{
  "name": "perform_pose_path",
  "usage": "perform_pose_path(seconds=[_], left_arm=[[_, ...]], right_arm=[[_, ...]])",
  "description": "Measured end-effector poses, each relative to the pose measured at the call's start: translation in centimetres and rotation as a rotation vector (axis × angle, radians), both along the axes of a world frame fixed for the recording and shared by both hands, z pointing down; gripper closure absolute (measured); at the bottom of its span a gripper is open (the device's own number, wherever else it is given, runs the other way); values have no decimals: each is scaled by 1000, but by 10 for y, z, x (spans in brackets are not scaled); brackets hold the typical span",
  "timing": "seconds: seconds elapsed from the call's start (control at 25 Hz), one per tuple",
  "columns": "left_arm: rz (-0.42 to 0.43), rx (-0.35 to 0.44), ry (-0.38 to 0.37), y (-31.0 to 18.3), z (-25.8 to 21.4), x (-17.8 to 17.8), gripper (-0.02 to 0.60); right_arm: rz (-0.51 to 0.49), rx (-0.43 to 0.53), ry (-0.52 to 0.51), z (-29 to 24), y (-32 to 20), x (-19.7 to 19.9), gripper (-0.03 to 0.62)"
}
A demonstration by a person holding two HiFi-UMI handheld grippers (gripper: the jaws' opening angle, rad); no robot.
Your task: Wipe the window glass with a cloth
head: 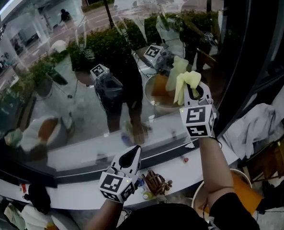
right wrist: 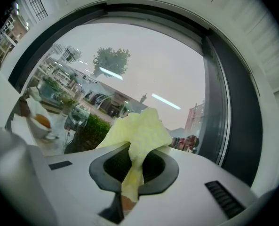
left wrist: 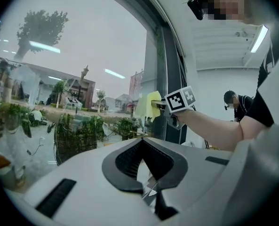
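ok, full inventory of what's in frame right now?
window glass: one, clear with reflections, ahead
window frame: one, dark, right of the glass
cloth: one, pale yellow, up by the glass
sill: one, white, below the glass
brown bundle: one, on the sill, kind unclear
white fabric: one, draped at right
hedge: green, outside
other person: one, dark top, indoors behind
right hand-held gripper: white, raised, shut on the cloth
left hand-held gripper: white, low over the sill, shut, empty

All three views face the window glass [head: 60, 104] closely.
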State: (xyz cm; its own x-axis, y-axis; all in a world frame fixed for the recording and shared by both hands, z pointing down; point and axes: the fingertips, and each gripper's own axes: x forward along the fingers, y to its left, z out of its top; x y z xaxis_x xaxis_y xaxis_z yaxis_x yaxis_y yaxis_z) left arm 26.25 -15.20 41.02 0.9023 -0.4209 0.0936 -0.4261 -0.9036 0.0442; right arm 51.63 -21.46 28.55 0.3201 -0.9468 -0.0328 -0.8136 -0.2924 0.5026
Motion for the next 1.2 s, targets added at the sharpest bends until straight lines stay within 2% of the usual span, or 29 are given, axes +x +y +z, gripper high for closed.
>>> perform_pose_path(seconds=[0.4,0.6,0.8,1.0,1.2], left_arm=[[-17,6,-1,2,0,-6,574],[-16,30,9,0,-6,-6,574],[-12,43,35,-3,-16,-4,574],[-4,-3,95,-6,-32,-5,574],[-9,32,107,-17,-47,-13,574]], right_arm=[[-7,6,-7,1,0,0,551],[-44,48,-107,3,6,0,551],[-61,89,-140,-6,16,0,551],[-69,123,-123,-26,23,-7,551],[-71,144,-100,-44,23,-14,551]])
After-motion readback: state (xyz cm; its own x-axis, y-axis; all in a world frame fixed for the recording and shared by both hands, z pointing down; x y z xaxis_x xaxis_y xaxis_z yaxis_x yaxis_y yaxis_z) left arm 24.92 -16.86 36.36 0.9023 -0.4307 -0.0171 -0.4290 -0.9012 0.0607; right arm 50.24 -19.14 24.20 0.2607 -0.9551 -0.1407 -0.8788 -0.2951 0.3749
